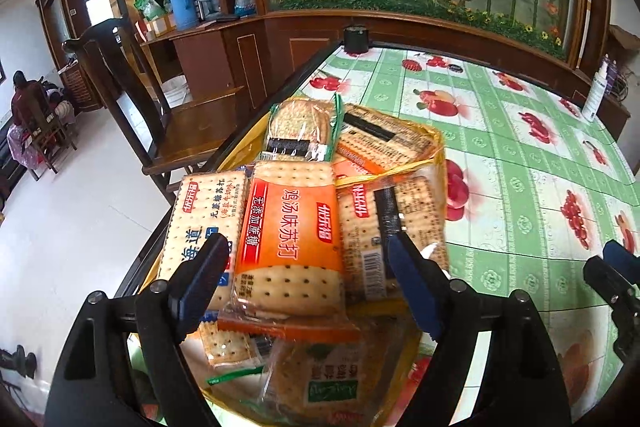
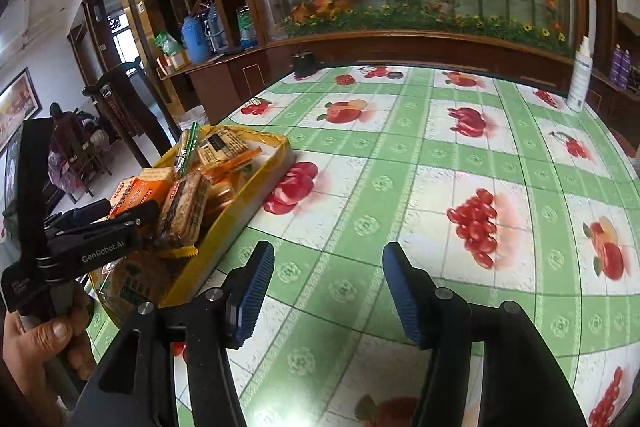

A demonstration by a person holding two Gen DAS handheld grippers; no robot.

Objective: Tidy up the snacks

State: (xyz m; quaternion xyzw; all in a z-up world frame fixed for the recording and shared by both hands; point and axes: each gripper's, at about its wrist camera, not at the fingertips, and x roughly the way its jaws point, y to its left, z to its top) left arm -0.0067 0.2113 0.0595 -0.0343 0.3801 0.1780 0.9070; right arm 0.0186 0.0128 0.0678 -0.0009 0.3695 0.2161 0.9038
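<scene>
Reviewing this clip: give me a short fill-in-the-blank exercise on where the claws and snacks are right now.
The cracker packets lie piled in a ____ tray.
The left claw hangs open over the ____ packet.
The right claw is open and holds ____.
The tablecloth is printed with ____.

Missing words: yellow; orange; nothing; fruit

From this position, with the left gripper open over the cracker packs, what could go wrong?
1. The packs are heaped loosely in the yellow tray; closing the left gripper on the orange cracker pack may drag its neighbours out.
2. The tray sits at the table edge, so a push to the left could drop packs on the floor.
3. A hard squeeze may break the crackers.
</scene>
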